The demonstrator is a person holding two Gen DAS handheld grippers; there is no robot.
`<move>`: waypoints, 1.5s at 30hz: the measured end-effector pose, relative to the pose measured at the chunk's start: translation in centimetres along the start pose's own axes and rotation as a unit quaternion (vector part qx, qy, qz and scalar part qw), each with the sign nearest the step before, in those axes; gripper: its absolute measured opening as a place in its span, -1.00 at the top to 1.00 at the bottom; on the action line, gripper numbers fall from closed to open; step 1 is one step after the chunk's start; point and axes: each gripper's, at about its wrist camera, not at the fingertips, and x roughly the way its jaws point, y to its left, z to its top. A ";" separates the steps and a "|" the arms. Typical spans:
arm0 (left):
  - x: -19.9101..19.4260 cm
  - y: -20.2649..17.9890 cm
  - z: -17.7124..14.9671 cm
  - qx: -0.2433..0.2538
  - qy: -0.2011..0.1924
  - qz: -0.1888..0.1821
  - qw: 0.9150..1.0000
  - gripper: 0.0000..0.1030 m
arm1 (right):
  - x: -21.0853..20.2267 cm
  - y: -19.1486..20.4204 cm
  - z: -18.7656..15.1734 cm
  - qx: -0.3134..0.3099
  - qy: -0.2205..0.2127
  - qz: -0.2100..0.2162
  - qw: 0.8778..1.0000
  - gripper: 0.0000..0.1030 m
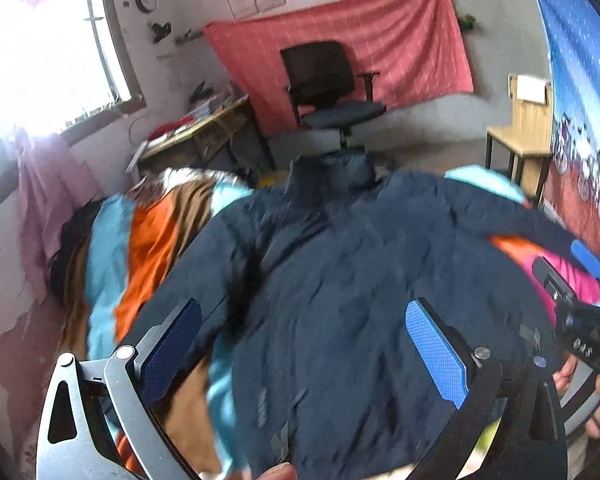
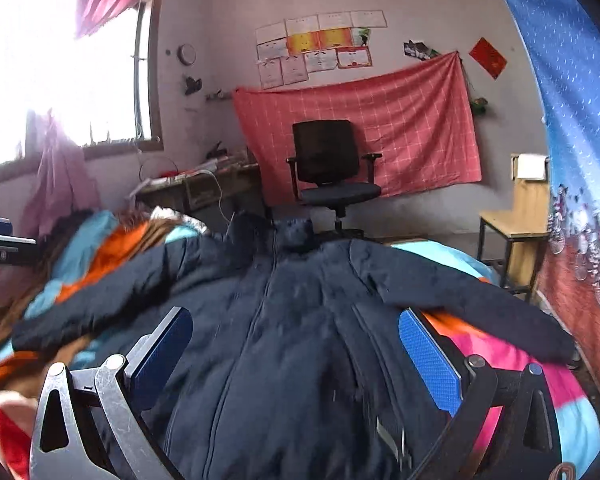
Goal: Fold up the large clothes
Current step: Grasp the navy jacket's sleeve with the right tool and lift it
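Both hand-held grippers hover released over the dark navy jacket (image 1: 340,280), each with its 2 blue pads spread wide and nothing between them. On the left wrist view, the left hand-held gripper (image 1: 304,352) looks down on the lower body of the jacket, its pads at 8 and 4 o'clock of the frame; the cloth lies beneath the gap, apparently not pinched. The right hand-held gripper (image 2: 296,360) frames the zipper line and hem area the same way, and it also shows at 3 o'clock in the left view, with a hand (image 1: 596,412) on its grip at 4 o'clock.

Spread front-up on the bed, the jacket has its collar toward 12 o'clock and its sleeves thrown out toward 9 and 3 o'clock. That flat, open layout likely serves the fold: seams and sleeves are reachable without turning the garment. Beneath it lies a striped bedcover (image 2: 100,256) in orange, turquoise, brown and pink.

Judging by this layout, no fold has been made yet; both tools sit near the hem, well placed to seize the bottom edge or a side. Motion blur in the left view hides finer detail.

Beyond the bed stand an office chair (image 2: 328,168), a cluttered counter (image 2: 204,184) at 10 o'clock below the window, and a wooden chair (image 2: 516,220) at 3 o'clock.
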 end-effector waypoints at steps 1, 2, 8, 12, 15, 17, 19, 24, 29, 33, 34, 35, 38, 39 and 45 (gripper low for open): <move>1.0 -0.5 0.8 -0.002 -0.004 -0.011 1.000 -0.95 | 1.1 -1.1 0.9 0.025 -0.004 -0.005 1.000 -1.00; 2.3 -1.0 1.6 -0.004 -0.006 -0.023 1.000 -0.95 | 1.7 -1.9 1.2 0.042 -0.004 -0.009 0.999 -1.00; 10.7 -4.9 4.3 0.035 0.005 -0.070 0.997 -0.95 | 6.3 -12.1 0.4 0.265 0.006 -0.100 0.959 -1.00; 16.4 -7.4 5.3 0.061 -0.009 -0.101 0.993 -0.95 | 8.7 -19.1 -3.5 0.361 0.002 -0.129 0.924 -1.00; 21.5 -9.2 6.6 0.046 0.004 -0.129 0.991 -0.95 | 10.7 -23.8 -5.6 0.431 0.031 -0.115 0.895 -1.00; 25.1 -10.6 7.7 0.026 0.017 -0.151 0.988 -0.95 | 10.9 -26.3 -6.8 0.480 0.019 -0.101 0.871 -1.00; 29.1 -12.5 9.2 0.008 0.034 -0.176 0.984 -0.95 | 10.5 -28.4 -7.8 0.513 0.013 -0.103 0.852 -1.00; 35.9 -17.0 11.0 0.018 0.067 -0.191 0.979 -0.95 | 9.0 -31.2 -8.5 0.529 -0.010 -0.096 0.843 -1.00; 40.6 -20.1 11.3 0.060 0.078 -0.158 0.982 -0.95 | 8.5 -31.7 -8.7 0.525 -0.028 -0.110 0.844 -0.35; 43.1 -21.0 10.8 0.081 0.092 -0.135 0.983 -0.95 | 9.0 -32.1 -9.2 0.543 -0.019 -0.153 0.825 0.25; 43.9 -21.1 10.7 0.083 0.101 -0.132 0.983 -0.95 | 9.1 -32.3 -9.2 0.549 -0.020 -0.156 0.821 0.31; 44.8 -21.2 10.4 0.084 0.115 -0.130 0.981 -0.95 | 9.2 -32.4 -9.4 0.553 -0.022 -0.157 0.818 0.34; 47.2 -21.2 9.3 0.083 0.147 -0.124 0.978 -0.98 | 9.2 -31.9 -8.8 0.531 -0.021 -0.174 0.829 0.50; 47.7 -21.1 9.0 0.082 0.148 -0.123 0.978 -0.99 | 9.2 -31.6 -8.6 0.522 -0.022 -0.179 0.834 0.55; 46.8 -20.1 8.7 0.068 0.126 -0.115 0.983 -0.98 | 9.3 -29.7 -6.5 0.451 -0.030 -0.208 0.867 0.79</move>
